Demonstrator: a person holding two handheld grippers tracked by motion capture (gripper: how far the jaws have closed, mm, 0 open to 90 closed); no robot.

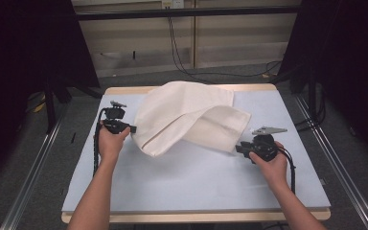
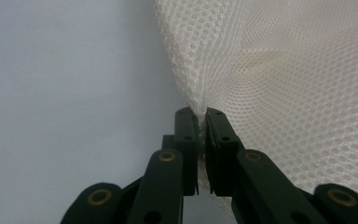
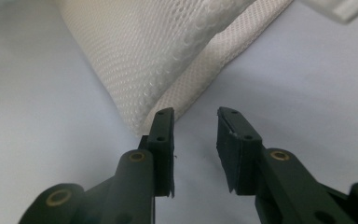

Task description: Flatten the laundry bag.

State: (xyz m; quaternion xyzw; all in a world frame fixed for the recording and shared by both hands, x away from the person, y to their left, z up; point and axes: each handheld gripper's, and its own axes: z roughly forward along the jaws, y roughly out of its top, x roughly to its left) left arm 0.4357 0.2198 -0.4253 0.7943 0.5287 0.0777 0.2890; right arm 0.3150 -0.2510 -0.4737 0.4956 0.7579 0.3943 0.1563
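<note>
A pale blue worktop (image 1: pixel 196 177) sits in a dim bay, with dark curtains to either side and cables trailing across the floor behind. On it lies the white mesh bag (image 1: pixel 187 117), bunched toward the far centre, one fold lifted over the rest.

My left gripper (image 1: pixel 133 128) is pressed together on the bag's left edge; in the left gripper view the jaws pinch a thin gather of mesh (image 2: pixel 200 105) between them, and the fabric rises taut from that point. My right gripper (image 1: pixel 238 148) sits just beside the bag's near right corner (image 3: pixel 142 123). Its jaws stand partly spread, with bare worktop between them (the corner lies off the left jaw, not inside the gap).

Procedure for the step in hand, as I judge it: secure the right corner before any spreading.
1. Shift the right gripper toward the corner until the fabric's edge enters the gap.
2. Keep the lower jaw close to the worktop, so that both layers are taken, not the top one alone.
3. Close fully, then check that the mesh holds.
4. Keep the left pinch firm throughout; a slipping left edge would undo the alignment.
</note>
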